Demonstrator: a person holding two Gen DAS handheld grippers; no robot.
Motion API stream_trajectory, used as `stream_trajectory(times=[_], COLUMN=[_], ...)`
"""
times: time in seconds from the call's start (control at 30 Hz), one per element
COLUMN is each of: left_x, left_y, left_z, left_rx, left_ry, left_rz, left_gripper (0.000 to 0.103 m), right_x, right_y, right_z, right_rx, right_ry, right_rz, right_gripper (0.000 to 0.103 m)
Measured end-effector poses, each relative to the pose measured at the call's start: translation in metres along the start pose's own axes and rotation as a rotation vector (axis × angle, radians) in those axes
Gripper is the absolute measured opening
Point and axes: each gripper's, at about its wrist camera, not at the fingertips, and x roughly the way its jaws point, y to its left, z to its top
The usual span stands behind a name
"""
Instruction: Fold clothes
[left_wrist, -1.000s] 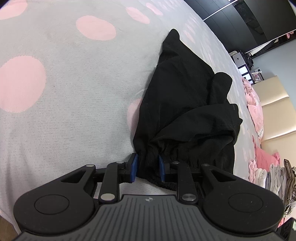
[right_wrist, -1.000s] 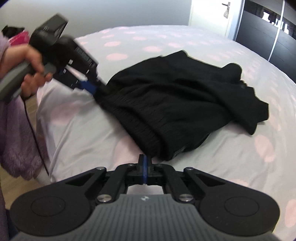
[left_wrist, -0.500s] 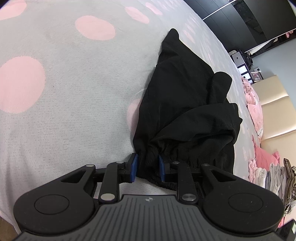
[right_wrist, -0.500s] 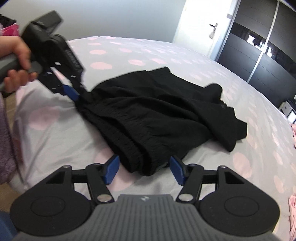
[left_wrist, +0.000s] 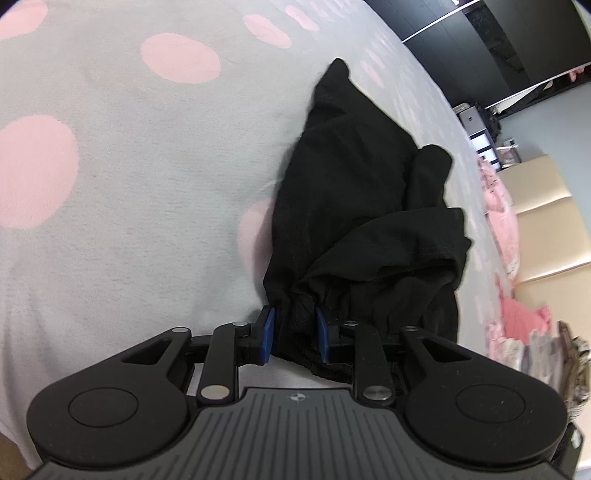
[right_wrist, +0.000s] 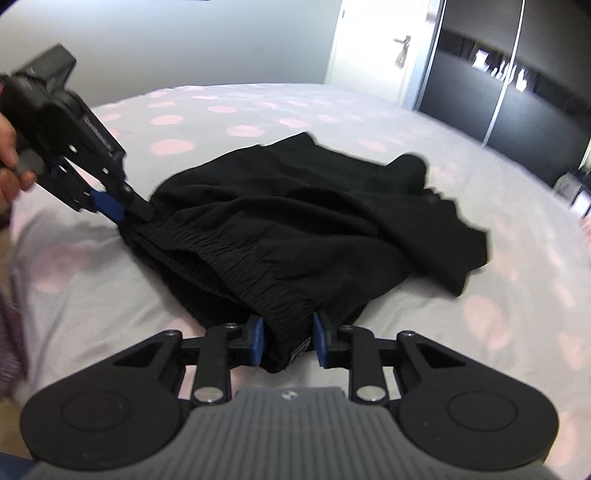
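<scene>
The black shorts (right_wrist: 295, 229) are looking soft and floppy — the left hand-held gripper (left_wrist: 293, 330) is pinching one waistband corner, the right hand-held gripper (right_wrist: 287, 341) is straddling the other, not fully clamped.

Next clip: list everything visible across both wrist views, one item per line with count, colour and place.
black elastic-waist garment: one, black, crumpled on the bed, waistband toward the cameras.
grey bedspread with pink spots: one, grey and pink, under the garment.
pile of pink and pale clothes: several, pink and light, far right in the left wrist view.
dark wardrobe doors: dark, back wall.
white door: one, beside the wardrobe.
left gripper: blue fingers closed on bunched waistband.
right gripper: blue fingers around the waistband's other end, grip unclear.
person's hand: one, holding the left gripper.
</scene>
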Motion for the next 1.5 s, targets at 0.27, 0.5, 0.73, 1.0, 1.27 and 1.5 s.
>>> stream_trajectory(times=[0.27, 0.5, 0.73, 1.0, 1.27, 1.5], left_x=[-0.026, -0.058, -0.108, -0.134, -0.102, -0.095], left_y=[-0.041, -0.111, -0.194, -0.265, -0.28, -0.305], left_z=[-0.007, 0.007, 0.025, 0.032, 0.049, 0.075], left_rx=[-0.043, -0.001, 0.074, 0.144, 0.115, 0.153], left_ry=[-0.027, -0.051, -0.107, -0.099, -0.082, -0.18], left_rz=[-0.207, -0.37, -0.606, -0.797, -0.732, -0.704], left_gripper=[0.016, 0.016, 0.016, 0.016, 0.016, 0.016], right_x=[-0.015, -0.071, -0.174, -0.289, -0.27, -0.232], right_y=[-0.016, -0.062, -0.102, -0.124, -0.155, -0.181], right_z=[0.018, 0.065, 0.124, 0.168, 0.186, 0.201], right_rx=[0.038, 0.066, 0.008, -0.035, -0.025, 0.013], right_ry=[-0.011, -0.116, -0.246, -0.364, -0.301, -0.344], right_rz=[-0.189, -0.265, -0.351, -0.455, -0.496, -0.532], right_gripper=[0.014, 0.013, 0.012, 0.012, 0.012, 0.012])
